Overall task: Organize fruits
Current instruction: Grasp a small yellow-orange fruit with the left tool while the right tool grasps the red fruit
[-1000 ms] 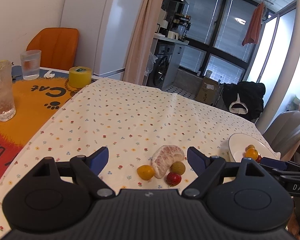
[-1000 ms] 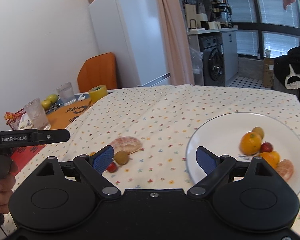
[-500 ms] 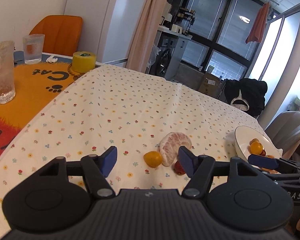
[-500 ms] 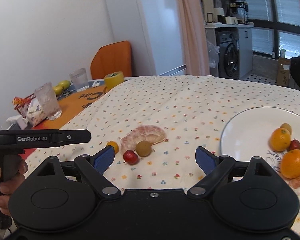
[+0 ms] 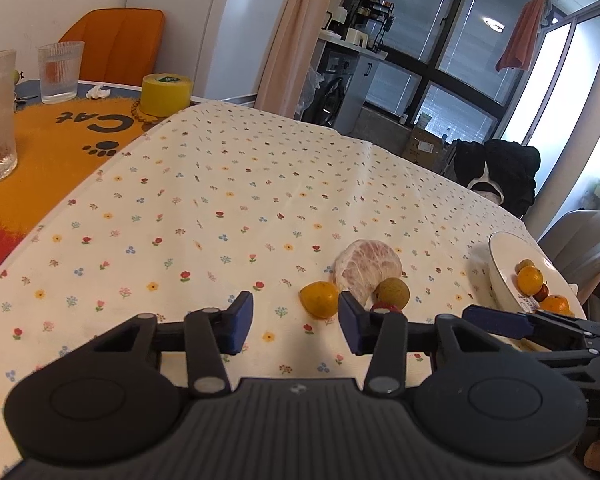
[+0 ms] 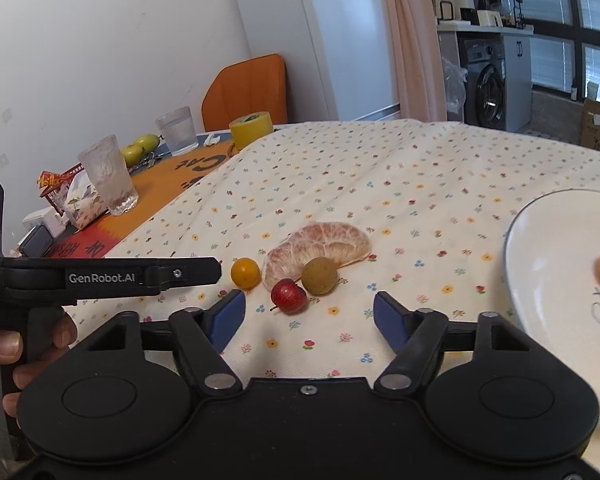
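Floral cloth [image 5: 228,184] covered most of the table, with an orange cat-print mat [image 5: 48,136] along its left edge. On that mat stood two ribbed glasses [image 5: 58,72] and a yellow roll of tape [image 5: 165,94]; an orange chair [image 5: 116,40] and a white fridge [image 6: 312,32] lay beyond the far edge.

Four loose fruits sat together on the cloth toward the near edge. A peeled pomelo segment [image 6: 320,246] lay farthest back. A small yellow citrus [image 6: 245,273] sat just to its left, a brownish-green round fruit [image 6: 319,275] rested against its front, and a small red fruit [image 6: 288,296] sat nearest, touching or almost touching the brown one. A white plate [image 6: 540,264] stood near the right edge, well apart from that group, and already held several orange and red fruits [image 5: 531,280].

The left gripper [image 5: 296,322] hovered low over the cloth with its blue pads [image 5: 238,320] parted and nothing between them; the yellow citrus lay just ahead of the gap, and the right pad hid part of the red fruit in the left wrist view. A hand [image 6: 16,344] gripped its handle at the table's left side.

The right gripper [image 6: 308,320] also stood wide apart and empty, its gap lined up behind the red fruit, which lay just beyond the fingertips.
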### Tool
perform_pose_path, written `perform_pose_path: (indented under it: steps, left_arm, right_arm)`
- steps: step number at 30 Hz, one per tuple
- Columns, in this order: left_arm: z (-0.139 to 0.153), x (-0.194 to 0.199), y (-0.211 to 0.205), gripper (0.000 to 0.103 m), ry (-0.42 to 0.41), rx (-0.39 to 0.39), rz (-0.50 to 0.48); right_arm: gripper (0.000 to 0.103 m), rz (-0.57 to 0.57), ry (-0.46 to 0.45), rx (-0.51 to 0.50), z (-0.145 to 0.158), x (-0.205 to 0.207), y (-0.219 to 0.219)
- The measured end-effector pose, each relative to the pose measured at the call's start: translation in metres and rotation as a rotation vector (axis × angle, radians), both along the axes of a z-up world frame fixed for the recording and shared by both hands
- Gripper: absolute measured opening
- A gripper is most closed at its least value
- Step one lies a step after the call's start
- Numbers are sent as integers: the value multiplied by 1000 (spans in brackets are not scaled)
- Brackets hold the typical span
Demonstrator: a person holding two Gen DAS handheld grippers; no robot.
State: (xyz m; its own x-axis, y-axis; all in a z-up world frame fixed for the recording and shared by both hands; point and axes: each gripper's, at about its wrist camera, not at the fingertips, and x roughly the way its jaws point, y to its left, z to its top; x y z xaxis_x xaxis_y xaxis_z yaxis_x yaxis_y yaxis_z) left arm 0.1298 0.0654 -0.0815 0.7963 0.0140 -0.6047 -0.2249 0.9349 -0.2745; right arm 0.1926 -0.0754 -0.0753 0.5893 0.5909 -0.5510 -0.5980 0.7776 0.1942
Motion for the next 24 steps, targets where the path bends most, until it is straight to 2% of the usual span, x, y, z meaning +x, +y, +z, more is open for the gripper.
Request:
perform_pose_path:
  steps: [6, 10, 13, 15, 24]
  left_arm:
    - [-7, 8, -2, 37, 11, -11, -16]
    - [-8, 12, -2, 37, 3, -20, -26]
    - [-11, 15, -2, 37, 7, -28, -39]
    - [-13, 17, -2, 37, 10, -31, -46]
    - [-14, 27, -5, 37, 13, -11, -57]
  right_arm:
    - [61, 6, 20, 2, -5, 7, 5]
    - [50, 28, 50, 7, -8, 13, 11]
    - [39, 34, 60, -6, -12, 17, 18]
    - [20, 40, 75, -1, -14, 19, 21]
    - [20, 32, 63, 14, -7, 15, 13]
